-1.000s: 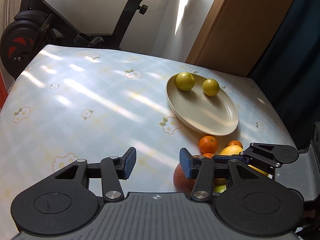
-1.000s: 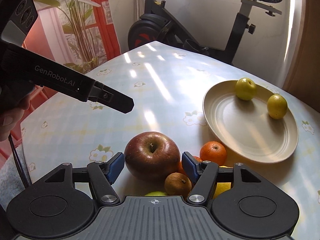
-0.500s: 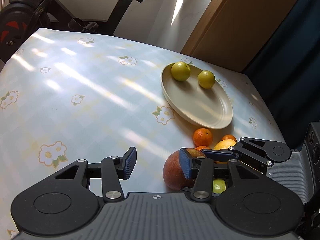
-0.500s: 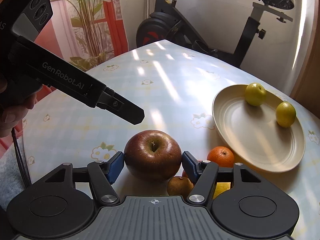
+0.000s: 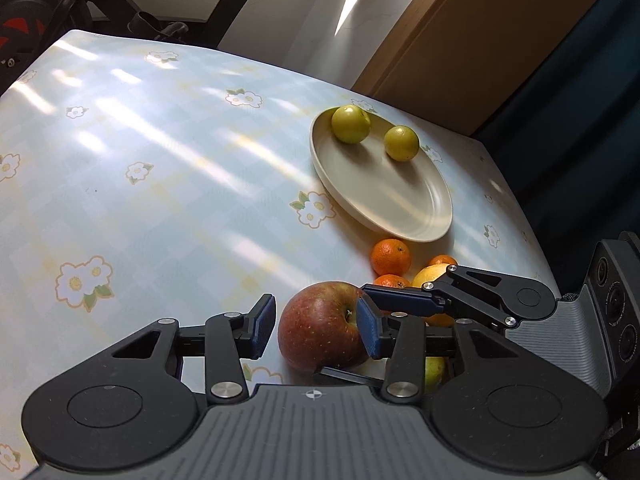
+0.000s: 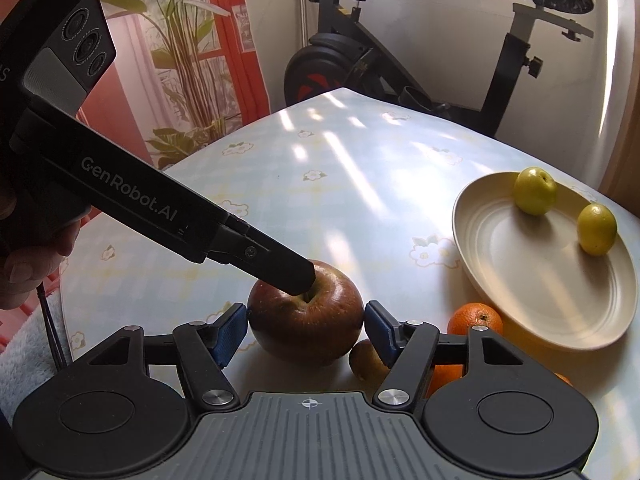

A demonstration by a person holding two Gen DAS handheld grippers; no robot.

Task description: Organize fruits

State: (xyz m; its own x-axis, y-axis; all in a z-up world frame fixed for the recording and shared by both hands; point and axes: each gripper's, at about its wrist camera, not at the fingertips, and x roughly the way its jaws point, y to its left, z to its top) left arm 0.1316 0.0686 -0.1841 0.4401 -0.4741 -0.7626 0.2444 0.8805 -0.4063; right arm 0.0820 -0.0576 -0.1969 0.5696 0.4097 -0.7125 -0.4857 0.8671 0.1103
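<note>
Resting on the surface [image 5: 168, 184] near the plate [image 5: 424, 216], the red apple [image 6: 306, 326] is bracketed by both grippers: right fingers [image 6: 226, 334] apart beside it, left fingers [image 5: 370, 332], just closing, not clamped.

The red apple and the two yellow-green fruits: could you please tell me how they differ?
The red apple is dark red and plainly the larger; the two yellow-green fruits are pale and smaller. The apple sits on the tablecloth between the right tongs' pads; the yellow-green fruits lie apart on the cream plate, away from any tongs. All are round and whole.
</note>
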